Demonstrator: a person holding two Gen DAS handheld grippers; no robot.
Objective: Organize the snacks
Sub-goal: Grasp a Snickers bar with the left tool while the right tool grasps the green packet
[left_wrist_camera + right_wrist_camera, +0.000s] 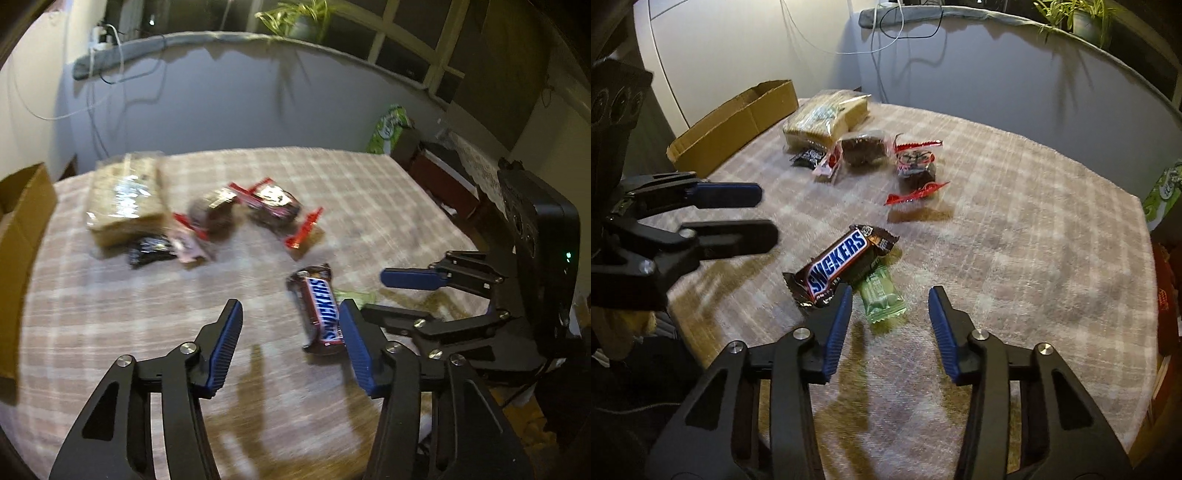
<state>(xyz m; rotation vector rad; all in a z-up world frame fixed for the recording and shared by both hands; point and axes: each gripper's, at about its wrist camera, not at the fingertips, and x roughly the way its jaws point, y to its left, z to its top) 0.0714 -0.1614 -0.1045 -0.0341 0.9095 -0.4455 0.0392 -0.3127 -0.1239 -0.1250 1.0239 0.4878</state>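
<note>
A Snickers bar (320,312) (842,266) lies on the checked tablecloth (147,332), partly over a green sweet packet (882,299) (356,295). My left gripper (291,306) (768,214) hovers open above the cloth; in the left wrist view the bar shows just inside its right finger, untouched. My right gripper (891,291) (376,293) is open too, with the green packet showing between its fingers and no pad pressing on it. Farther back lie a cracker pack (125,199) (827,118), two wrapped brownies (273,206) (864,149) and a small black packet (151,251).
An open cardboard box (22,221) (738,122) stands at the table's left edge. A green bag (391,129) (1163,192) stands off the right side. Behind the table is a wall with cables and a potted plant (1078,14) on a ledge.
</note>
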